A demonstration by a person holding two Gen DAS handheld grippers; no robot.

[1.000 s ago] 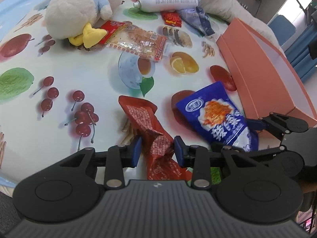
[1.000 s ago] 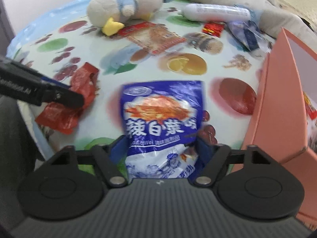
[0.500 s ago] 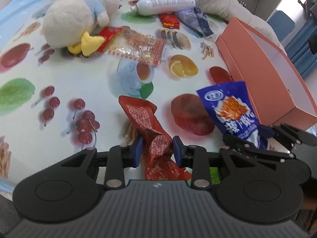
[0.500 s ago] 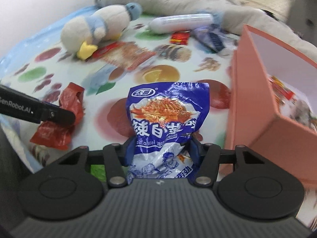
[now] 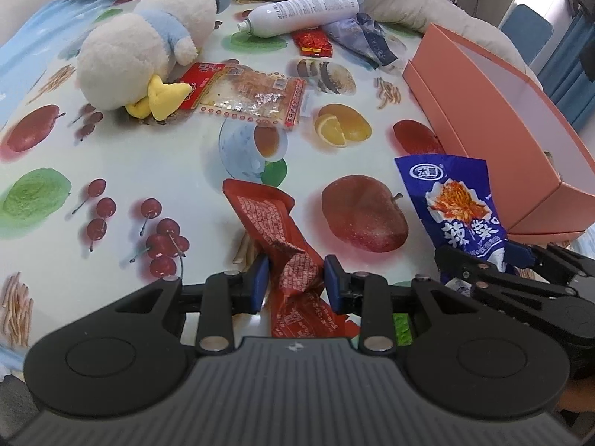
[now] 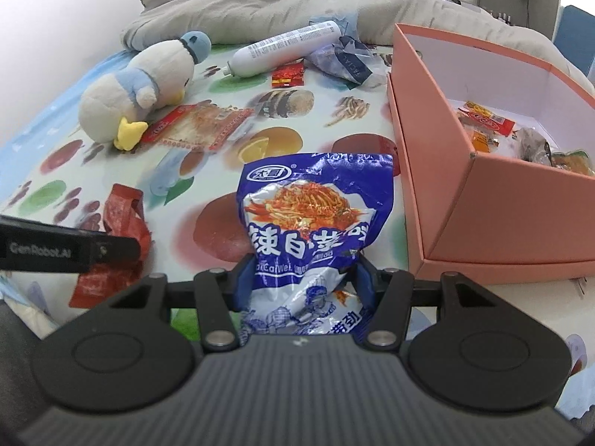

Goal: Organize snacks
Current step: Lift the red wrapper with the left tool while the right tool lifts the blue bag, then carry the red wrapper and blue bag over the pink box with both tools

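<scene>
**Both grippers holding snack packets over the fruit-print cloth**

Between the blue pads of the left gripper (image 5: 295, 278) a crumpled red snack packet (image 5: 277, 234) is pinched, covered in small white print too fine to read. The right gripper (image 6: 302, 280) is clamped on a blue snack bag (image 6: 316, 219), held upright; its front shows large white Chinese characters, a round logo at the top and the partly hidden Latin letters "aiCaiWei". The left tool's side arm (image 6: 55, 251) reads "GenRobot.AI".

Just right of the blue bag stands the open pink box (image 6: 438, 171), near the table's right edge, with several wrapped snacks (image 6: 487, 120) inside. Farther back lie a clear-and-red flat packet (image 5: 249, 94) touching a plush penguin (image 5: 148, 48), a white bottle (image 5: 301, 15) with unreadable text, a small red sachet (image 5: 312, 41) and a bluish wrapper (image 6: 349, 63) printed "FACIAL".
</scene>
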